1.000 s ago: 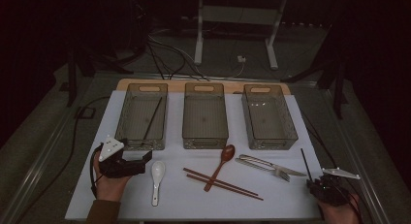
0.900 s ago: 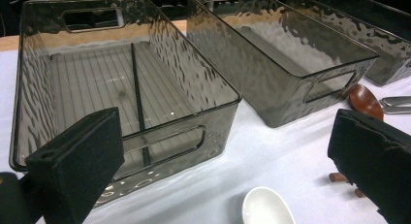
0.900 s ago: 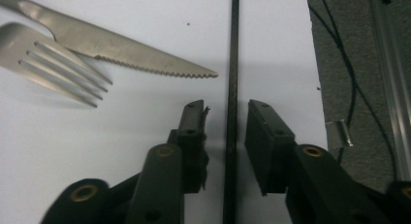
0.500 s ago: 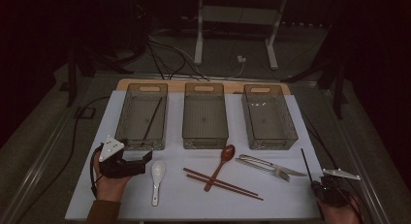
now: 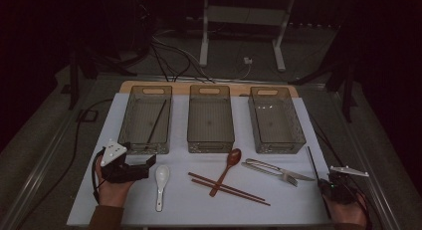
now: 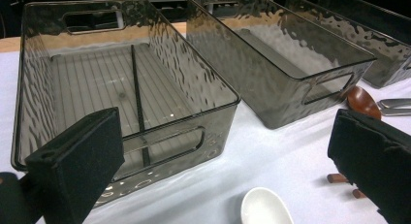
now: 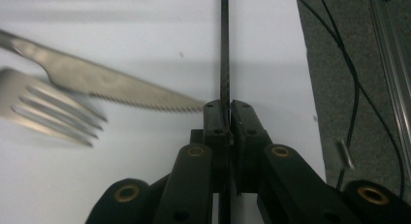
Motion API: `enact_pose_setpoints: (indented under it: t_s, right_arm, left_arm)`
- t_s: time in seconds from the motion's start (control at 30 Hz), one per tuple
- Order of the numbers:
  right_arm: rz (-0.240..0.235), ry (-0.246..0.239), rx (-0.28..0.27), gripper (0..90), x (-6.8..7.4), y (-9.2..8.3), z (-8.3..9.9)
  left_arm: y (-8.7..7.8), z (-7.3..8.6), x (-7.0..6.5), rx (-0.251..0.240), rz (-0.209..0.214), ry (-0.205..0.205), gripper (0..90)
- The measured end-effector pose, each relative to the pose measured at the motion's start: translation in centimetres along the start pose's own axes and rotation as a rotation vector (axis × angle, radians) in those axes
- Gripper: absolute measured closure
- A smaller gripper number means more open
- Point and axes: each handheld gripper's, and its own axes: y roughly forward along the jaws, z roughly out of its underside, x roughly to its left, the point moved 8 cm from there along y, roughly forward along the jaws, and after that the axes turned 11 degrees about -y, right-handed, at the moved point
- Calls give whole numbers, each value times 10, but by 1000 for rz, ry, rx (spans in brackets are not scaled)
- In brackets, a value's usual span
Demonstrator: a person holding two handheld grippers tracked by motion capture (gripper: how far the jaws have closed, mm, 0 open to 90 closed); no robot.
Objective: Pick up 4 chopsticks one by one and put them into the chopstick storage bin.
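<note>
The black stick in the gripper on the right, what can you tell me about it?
The black stick is thin, straight and dark, like a single chopstick. The right gripper is shut on it near one end. The rest points away over the white table, past the knife tip. In the high view it shows slanted near the table's right edge.

Three clear bins stand in a row across a white mat (image 5: 298, 210): the left bin (image 5: 130, 121) holds a black stick (image 5: 156, 121), the middle bin (image 5: 210, 140) and right bin (image 5: 293, 135) look empty. In front lie a white spoon (image 5: 160, 179), a wooden spoon (image 5: 228, 166), brown chopsticks (image 5: 234, 191), a fork (image 5: 268, 169) and a knife (image 5: 297, 174).
</note>
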Motion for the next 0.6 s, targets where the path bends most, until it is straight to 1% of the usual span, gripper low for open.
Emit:
enact_pose_setpoints:
  t_s: [0.07,0.13,0.2,0.37,0.47,0.6]
  right_arm:
    - [2,-1,-16,869,1,-1,-6]
    - [-6,10,-39,869,2,-4,-12]
    - [-1,12,-61,869,3,-7,-18]
    - [-4,5,-125,869,6,-21,-35]
    - [-8,-8,-171,869,13,-31,-46]
    - [-32,-38,-212,869,26,-40,-59]
  left_arm:
    - [0,0,0,1,0,-1,7]
    - [0,0,0,0,1,-1,7]
    - [0,0,0,-1,2,-2,7]
    - [1,1,-1,3,4,-1,7]
    - [2,1,-2,6,7,0,7]
    - [2,1,-4,5,12,2,7]
